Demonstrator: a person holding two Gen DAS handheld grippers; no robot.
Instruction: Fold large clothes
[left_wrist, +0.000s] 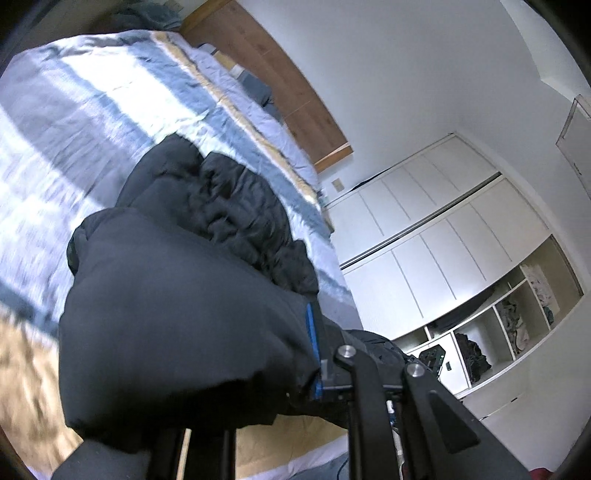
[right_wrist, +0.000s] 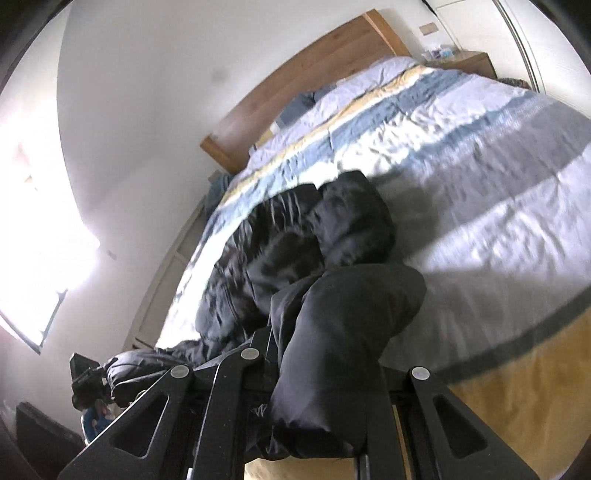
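Note:
A big black padded jacket lies on the striped bed cover. In the left wrist view a thick fold of it bulges over my left gripper, which is shut on the fabric; one blue-edged finger shows. In the right wrist view the jacket stretches across the bed, and my right gripper is shut on another thick fold that hides its fingertips. The left gripper with its camera shows at lower left, holding the jacket's other end.
A wooden headboard stands against the white wall. White wardrobe doors and open shelves with clothes are on the right. A bright window is at left. A bedside table stands by the bed's far corner.

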